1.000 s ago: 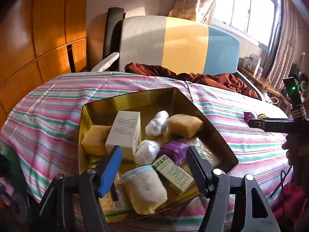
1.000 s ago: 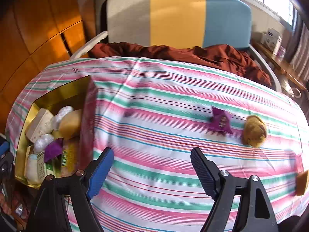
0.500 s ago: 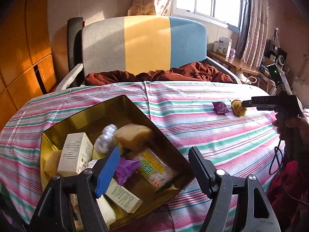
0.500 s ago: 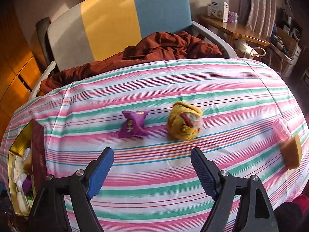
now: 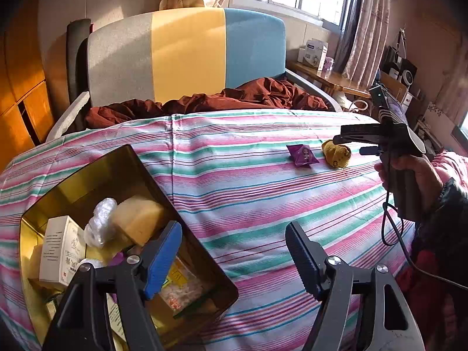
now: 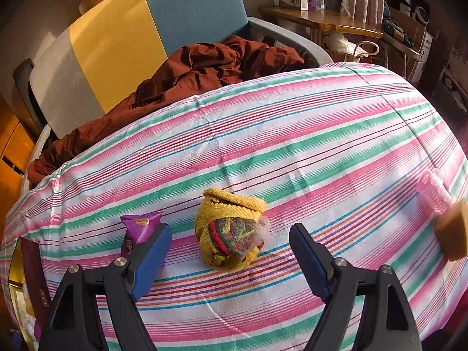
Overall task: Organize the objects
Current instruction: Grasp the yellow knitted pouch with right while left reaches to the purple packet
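Right gripper lined up on the sock ball, tin waiting at the left

Your right gripper hangs over the yellow sock ball with its jaws spread wide and nothing in them; the ball sits between the tips, not pinched yet, with the purple packet just beside it at 9 o'clock. Looks like you're at the reach-and-grab step, so next I'd drop lower and close on the ball without snagging the striped cloth. Your left gripper has just been opening its jaws, roughly halfway, and holds nothing. The gold tin at its 8 o'clock already holds a white box, a sponge, a plastic wad and packets. A pink roller and another sponge wait at 3 o'clock.
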A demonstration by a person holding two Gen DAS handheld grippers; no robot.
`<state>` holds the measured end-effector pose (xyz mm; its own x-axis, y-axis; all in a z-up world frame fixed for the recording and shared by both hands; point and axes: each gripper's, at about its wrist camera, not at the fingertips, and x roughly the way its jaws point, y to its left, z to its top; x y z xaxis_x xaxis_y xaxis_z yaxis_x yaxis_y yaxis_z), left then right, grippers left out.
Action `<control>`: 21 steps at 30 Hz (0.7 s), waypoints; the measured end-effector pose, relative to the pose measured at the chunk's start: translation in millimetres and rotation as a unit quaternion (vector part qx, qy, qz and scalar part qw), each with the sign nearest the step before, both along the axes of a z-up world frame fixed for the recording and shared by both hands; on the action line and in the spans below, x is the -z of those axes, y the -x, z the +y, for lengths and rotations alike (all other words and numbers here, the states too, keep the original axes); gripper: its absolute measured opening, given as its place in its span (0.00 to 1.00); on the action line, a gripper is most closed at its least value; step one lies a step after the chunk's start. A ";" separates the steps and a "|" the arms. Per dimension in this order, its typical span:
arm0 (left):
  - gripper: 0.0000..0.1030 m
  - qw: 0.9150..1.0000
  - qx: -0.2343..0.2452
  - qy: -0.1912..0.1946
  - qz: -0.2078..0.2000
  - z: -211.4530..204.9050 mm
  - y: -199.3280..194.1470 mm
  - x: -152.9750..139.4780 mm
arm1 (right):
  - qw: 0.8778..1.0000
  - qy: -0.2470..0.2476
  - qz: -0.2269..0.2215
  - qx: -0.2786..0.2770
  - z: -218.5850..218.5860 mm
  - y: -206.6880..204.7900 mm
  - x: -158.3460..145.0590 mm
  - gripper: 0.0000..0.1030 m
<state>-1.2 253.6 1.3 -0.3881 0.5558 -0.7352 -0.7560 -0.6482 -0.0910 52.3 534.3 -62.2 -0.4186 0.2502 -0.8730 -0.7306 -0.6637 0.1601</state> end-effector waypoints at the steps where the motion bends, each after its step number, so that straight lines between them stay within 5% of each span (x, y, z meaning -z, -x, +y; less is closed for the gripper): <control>1: 0.72 1.000 0.002 0.001 -0.003 5.0 0.7 1.2 | 1.000 0.004 -0.004 0.001 2.0 1.9 4.8 0.81; 5: 0.72 1.000 0.010 0.004 -0.025 26.6 5.3 9.0 | 1.000 0.023 -0.010 -0.012 7.1 8.1 17.6 0.77; 7: 0.72 0.999 0.011 0.007 -0.035 38.3 7.9 12.4 | 0.999 0.017 -0.023 -0.019 5.8 10.4 20.0 0.48; 10: 0.72 0.998 0.012 0.004 -0.059 58.0 14.4 17.5 | 0.999 0.003 -0.035 -0.034 -0.1 9.5 15.9 0.38; 21: 0.72 0.995 0.038 0.027 -0.086 157.6 37.2 38.1 | 0.997 0.000 -0.069 -0.021 5.0 -4.2 8.4 0.37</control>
